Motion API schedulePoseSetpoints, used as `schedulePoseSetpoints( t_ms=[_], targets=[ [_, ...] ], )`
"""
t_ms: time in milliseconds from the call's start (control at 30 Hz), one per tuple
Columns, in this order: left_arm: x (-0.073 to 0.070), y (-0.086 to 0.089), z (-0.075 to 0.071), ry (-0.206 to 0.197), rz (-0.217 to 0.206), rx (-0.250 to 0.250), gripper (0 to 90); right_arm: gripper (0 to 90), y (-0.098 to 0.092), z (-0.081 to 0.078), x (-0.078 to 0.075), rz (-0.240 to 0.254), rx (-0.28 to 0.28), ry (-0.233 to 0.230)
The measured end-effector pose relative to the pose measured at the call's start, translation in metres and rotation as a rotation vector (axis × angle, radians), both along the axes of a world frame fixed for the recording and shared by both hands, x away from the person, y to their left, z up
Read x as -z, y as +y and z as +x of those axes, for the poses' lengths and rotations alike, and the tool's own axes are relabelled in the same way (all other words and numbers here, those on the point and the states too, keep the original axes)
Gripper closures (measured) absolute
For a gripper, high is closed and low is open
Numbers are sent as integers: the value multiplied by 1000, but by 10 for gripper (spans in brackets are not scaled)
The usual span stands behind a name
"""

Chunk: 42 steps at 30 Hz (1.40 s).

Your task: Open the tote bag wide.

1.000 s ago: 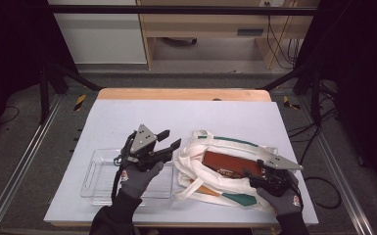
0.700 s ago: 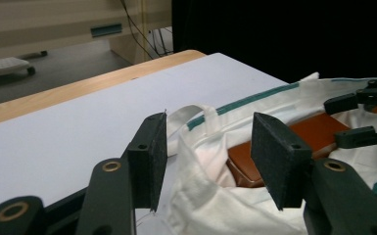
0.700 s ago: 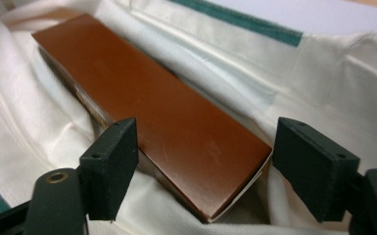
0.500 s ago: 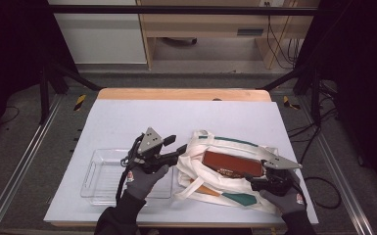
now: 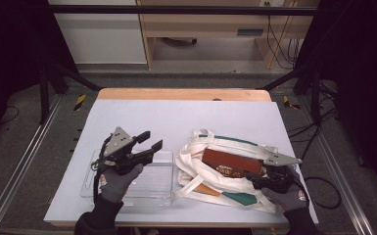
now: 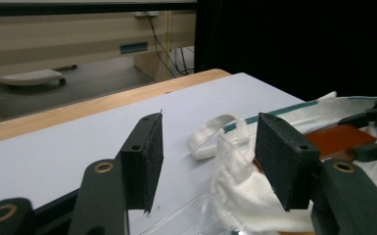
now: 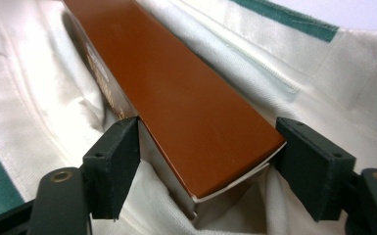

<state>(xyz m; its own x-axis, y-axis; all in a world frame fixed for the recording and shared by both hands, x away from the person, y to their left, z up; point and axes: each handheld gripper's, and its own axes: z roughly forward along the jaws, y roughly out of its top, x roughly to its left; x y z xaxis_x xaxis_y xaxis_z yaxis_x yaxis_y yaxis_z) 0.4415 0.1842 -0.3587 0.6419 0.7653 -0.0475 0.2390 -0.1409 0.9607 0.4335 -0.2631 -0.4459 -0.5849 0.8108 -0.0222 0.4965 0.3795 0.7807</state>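
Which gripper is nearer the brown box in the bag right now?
The right gripper: its open jaws straddle the near end of the brown box. The left gripper hangs open over the clear tray, left of the bag.

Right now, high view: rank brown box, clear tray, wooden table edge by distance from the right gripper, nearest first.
1. Brown box: beside the right gripper, in the white tote bag; its end lies between the open jaws.
2. Clear tray: left of the bag, under the left gripper.
3. Wooden table edge: far side.
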Motion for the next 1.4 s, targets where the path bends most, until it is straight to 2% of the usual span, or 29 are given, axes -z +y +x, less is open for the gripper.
schedulePoseSetpoints(
  t_ms=[67,100,333,433,500,533,567,633,700,733,833,867,900,933,967,1000,1033,1067,1100,1267,1400],
  targets=[
    [-1,15,-2,-9,7,-42,422,286,3,-1,-10,-29,-7,-2],
    [-1,15,-2,-9,7,-42,416,288,6,-1,-14,-45,-12,-4],
    [4,52,-5,21,-27,-113,411,298,11,-4,-25,-81,-15,15],
    [7,71,-8,30,-42,-154,408,298,9,-5,-19,-72,-21,19],
    [7,76,-9,27,-42,-163,405,295,8,-5,-17,-69,-21,24],
    [7,81,-10,28,-46,-173,405,290,6,-5,-12,-65,-21,27],
    [8,89,-10,34,-48,-184,406,277,4,-6,0,-50,-14,31],
    [9,93,-10,33,-48,-191,406,273,4,-7,4,-40,-10,26],
    [12,97,-10,30,-40,-199,405,263,2,-8,12,-1,0,6],
    [14,101,-10,34,-17,-211,403,259,1,-8,12,15,-4,0],
    [17,104,-9,38,-14,-219,396,253,0,-8,8,22,-6,-9],
    [18,106,-9,36,-10,-221,389,264,0,-8,5,39,-8,-16],
    [21,108,-8,35,18,-228,388,249,1,-7,2,41,-15,-23],
    [21,108,-8,35,18,-228,388,249,1,-7,2,41,-15,-23],
    [23,110,-8,40,28,-229,387,232,5,-5,3,8,-28,-21],
    [25,113,-8,44,28,-229,387,232,5,-5,3,8,-28,-21],
    [26,115,-9,47,27,-234,379,228,8,-2,7,-37,-31,-11],
    [28,118,-9,48,29,-238,379,228,8,-2,7,-37,-31,-11],
    [29,121,-10,48,30,-245,368,227,10,1,10,-66,-33,-2],
    [34,134,-14,57,39,-270,352,252,9,1,8,-51,-37,12],
    [36,144,-16,61,29,-288,329,278,8,-1,3,-55,-48,18]
  ],
)
